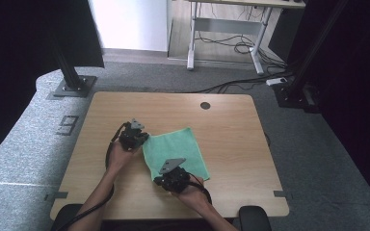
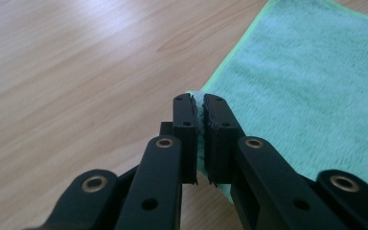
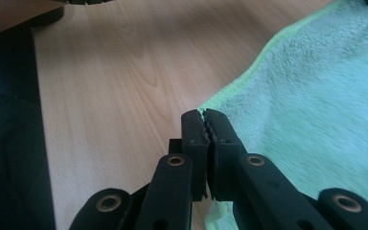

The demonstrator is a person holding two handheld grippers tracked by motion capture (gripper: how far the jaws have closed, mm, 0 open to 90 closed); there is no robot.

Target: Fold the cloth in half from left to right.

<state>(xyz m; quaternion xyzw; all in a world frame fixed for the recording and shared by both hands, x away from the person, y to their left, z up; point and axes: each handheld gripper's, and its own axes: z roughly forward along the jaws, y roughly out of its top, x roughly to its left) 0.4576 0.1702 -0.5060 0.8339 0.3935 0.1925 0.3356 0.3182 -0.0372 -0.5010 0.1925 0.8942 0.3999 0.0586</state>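
A green towel [image 1: 176, 150] lies spread on the wooden table [image 1: 221, 125], a little left of its middle. My left gripper [image 1: 142, 142] sits at the towel's left corner, and in the left gripper view my left gripper [image 2: 200, 103] is shut on that corner of the towel [image 2: 306, 91], with green cloth pinched between the pads. My right gripper [image 1: 163, 179] is at the towel's near corner. Seen in the right gripper view, my right gripper [image 3: 203, 117] is shut on the edge of the towel [image 3: 316, 96], which rises slightly off the table.
A round cable hole [image 1: 205, 105] is set in the table near its far edge. Black frame posts [image 1: 70, 72] stand on the carpet behind the table, and a desk with cables [image 1: 231, 43] is farther back. Bare wood lies right of the towel.
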